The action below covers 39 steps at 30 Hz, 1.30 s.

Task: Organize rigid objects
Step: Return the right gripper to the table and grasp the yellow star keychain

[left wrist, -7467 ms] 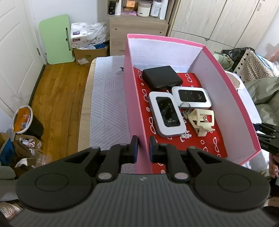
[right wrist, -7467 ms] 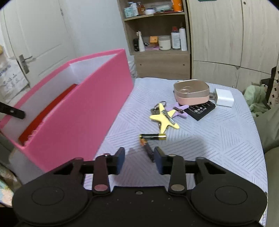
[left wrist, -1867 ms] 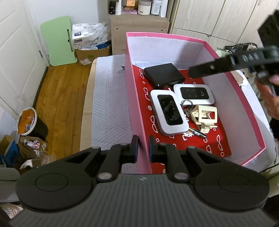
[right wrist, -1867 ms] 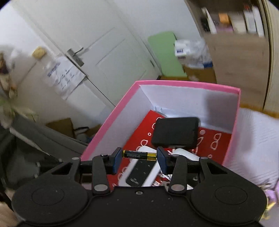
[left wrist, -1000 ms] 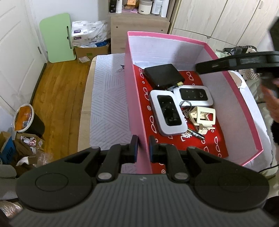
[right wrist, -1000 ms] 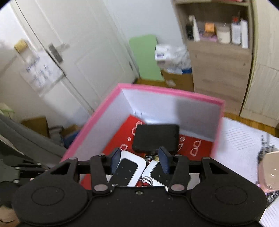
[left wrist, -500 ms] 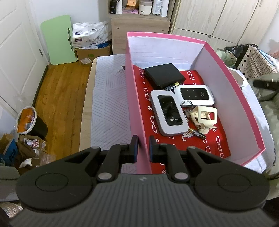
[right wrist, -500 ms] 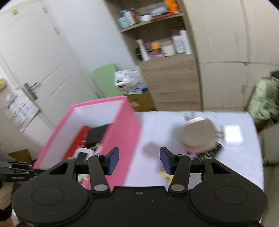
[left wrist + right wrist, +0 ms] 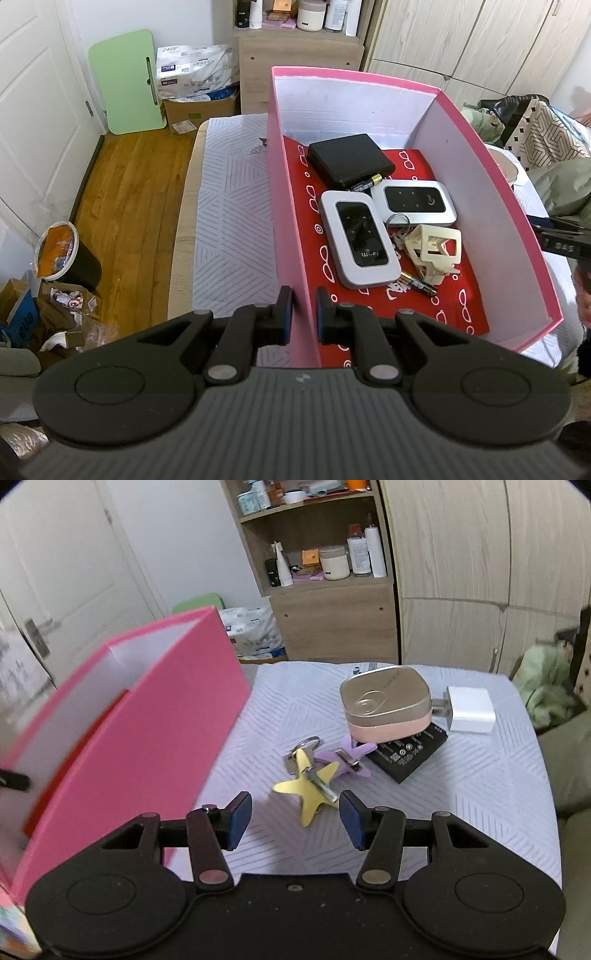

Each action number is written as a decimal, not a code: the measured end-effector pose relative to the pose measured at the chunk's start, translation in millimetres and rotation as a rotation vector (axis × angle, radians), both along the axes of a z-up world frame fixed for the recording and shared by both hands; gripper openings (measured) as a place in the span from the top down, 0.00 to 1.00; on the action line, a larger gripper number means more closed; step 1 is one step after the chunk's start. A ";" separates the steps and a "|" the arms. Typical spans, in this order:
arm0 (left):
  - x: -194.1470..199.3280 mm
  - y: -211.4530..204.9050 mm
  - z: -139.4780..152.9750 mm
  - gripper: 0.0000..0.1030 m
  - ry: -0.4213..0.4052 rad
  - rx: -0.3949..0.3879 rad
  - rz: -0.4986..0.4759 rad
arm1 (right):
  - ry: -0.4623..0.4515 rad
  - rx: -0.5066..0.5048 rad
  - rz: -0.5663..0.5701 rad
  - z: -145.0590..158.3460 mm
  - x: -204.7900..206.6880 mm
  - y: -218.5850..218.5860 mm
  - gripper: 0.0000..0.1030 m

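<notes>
Clamping the pink box (image 9: pixel 291 206) wall, left tongs (image 9: pixel 302 316) pinch its near edge; right tongs (image 9: pixel 293 821) apart, empty, yellow star keyring (image 9: pixel 308 792) just ahead.

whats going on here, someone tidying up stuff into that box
Yes. The left gripper is clamped on the near wall of the pink box, steadying it. Inside lie two wifi routers, a black device, batteries and a cream frame. The right gripper, open and empty, hangs over the yellow star keychain on the table.
</notes>
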<state>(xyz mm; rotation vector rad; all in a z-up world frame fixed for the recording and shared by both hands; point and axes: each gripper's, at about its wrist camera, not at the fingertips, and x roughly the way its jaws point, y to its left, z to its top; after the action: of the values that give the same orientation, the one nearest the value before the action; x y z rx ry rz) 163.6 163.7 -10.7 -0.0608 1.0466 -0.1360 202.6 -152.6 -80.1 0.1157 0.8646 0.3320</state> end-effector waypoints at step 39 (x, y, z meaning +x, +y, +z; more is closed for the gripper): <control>0.7 3.4 -0.9 0.88 -0.007 -0.029 0.015 | -0.243 0.133 0.206 84.4 -46.5 40.5 0.51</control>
<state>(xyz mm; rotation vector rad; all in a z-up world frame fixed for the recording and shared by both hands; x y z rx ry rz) 164.3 167.1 -11.6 -0.0942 1.0366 -0.1378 156.1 -112.1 4.3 0.1071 0.6143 0.5851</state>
